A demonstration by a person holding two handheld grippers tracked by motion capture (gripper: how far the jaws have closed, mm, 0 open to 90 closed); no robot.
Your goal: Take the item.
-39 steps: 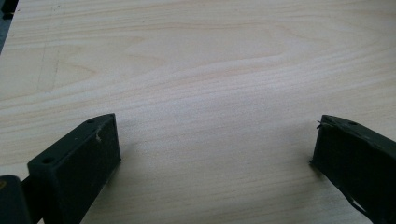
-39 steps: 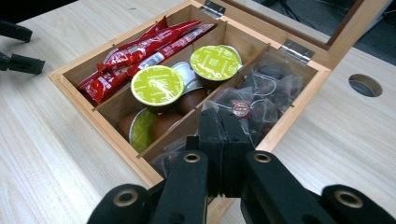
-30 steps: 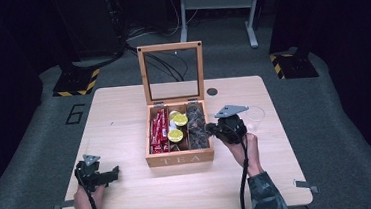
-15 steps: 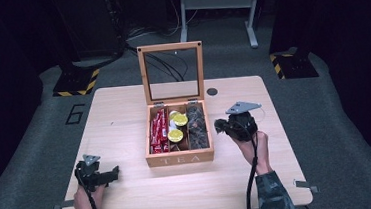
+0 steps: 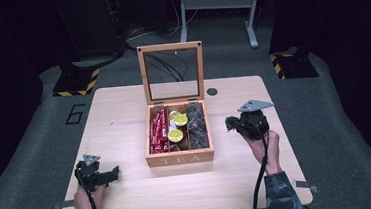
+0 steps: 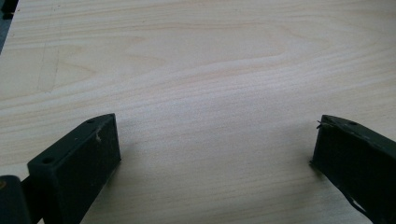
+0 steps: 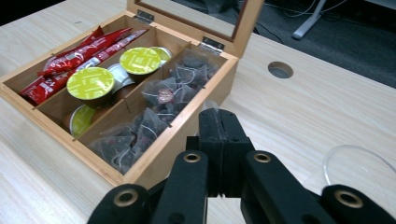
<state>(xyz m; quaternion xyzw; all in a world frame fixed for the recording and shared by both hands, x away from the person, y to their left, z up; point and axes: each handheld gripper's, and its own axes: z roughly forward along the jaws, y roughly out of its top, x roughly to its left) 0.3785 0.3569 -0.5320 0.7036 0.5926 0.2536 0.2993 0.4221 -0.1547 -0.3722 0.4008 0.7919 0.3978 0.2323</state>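
- Tea box [image 5: 180,158]: wooden, lettered TEA on its front wall, glass-paned lid [image 5: 172,73] standing upright on hinges; three compartments. In the right gripper view it lies just ahead of and left of the jaws.
- Pyramid tea bags [image 7: 159,100]: dark leaf in sheer mesh, with thin strings and small tags; they fill the compartment nearest the jaws. Judged very light, soft and crushable, slippery in the mesh; best pinched at the top corner or by the tag.
- Capsules [image 7: 90,83]: green foil tops, middle compartment. Judged rigid and light, the foil easily dented; take by the rim.
- Red sachets [image 7: 77,58]: far compartment; flat, limp, glossy.
- Right gripper [image 7: 219,122]: jaws pressed together, a wisp of clear film showing at the tips; what it holds, if anything, cannot be told.
- Left gripper [image 6: 217,147]: jaws wide apart, bare table [image 6: 210,70] between them.
- Clear dish rim [image 7: 357,163]: on the table, right of the right gripper's jaws.
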